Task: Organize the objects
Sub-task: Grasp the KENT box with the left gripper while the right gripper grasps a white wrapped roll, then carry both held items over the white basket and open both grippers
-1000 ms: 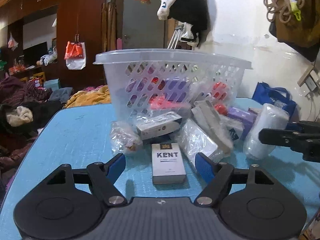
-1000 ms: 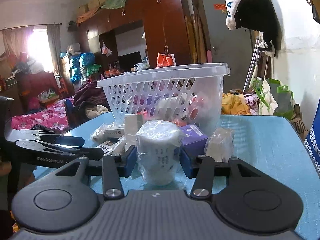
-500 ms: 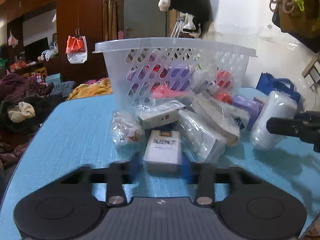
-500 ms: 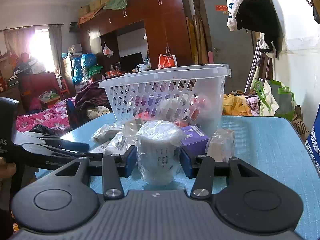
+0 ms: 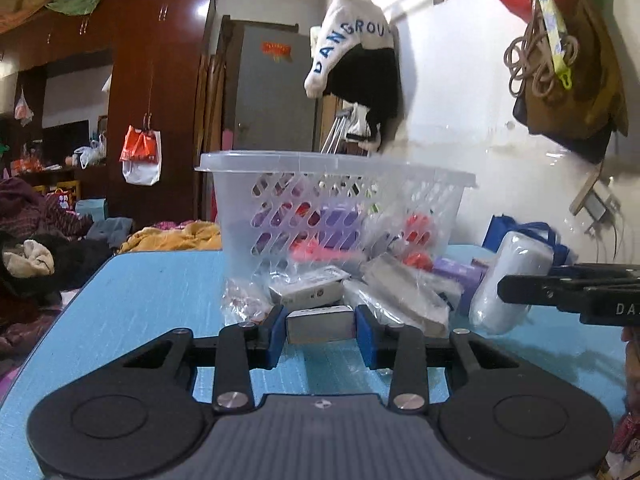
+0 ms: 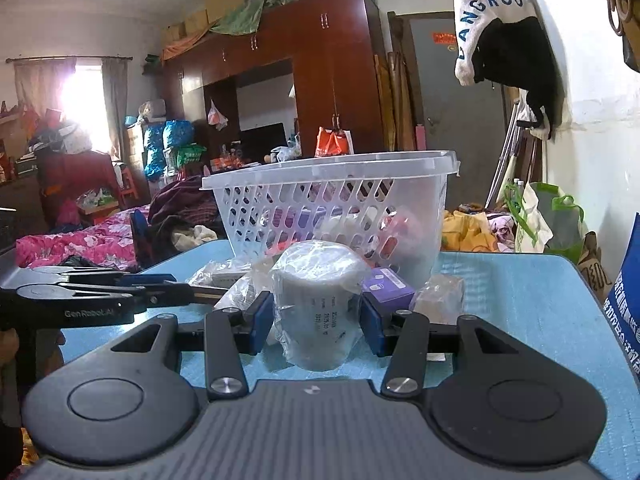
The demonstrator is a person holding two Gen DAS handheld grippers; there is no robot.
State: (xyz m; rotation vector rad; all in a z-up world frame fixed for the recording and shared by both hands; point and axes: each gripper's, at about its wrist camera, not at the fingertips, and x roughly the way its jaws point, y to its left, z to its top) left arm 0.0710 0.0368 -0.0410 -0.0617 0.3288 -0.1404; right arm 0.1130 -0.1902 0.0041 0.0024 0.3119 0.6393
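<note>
Closed since a second ago: left gripper (image 5: 320, 330) fingers now clamping the cigarette pack (image 5: 319, 323) on the bench (image 5: 140, 300); right gripper (image 6: 318, 320) gripping wrapped cup (image 6: 318, 304). Lift straight, clear basket (image 5: 336, 200) rim, then release inside.

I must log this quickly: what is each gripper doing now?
Left gripper: closed on the cigarette box.
Right gripper: closed on the wrapped cup.

A wardrobe (image 6: 312, 80) stands beside a door (image 6: 460, 92).
</note>
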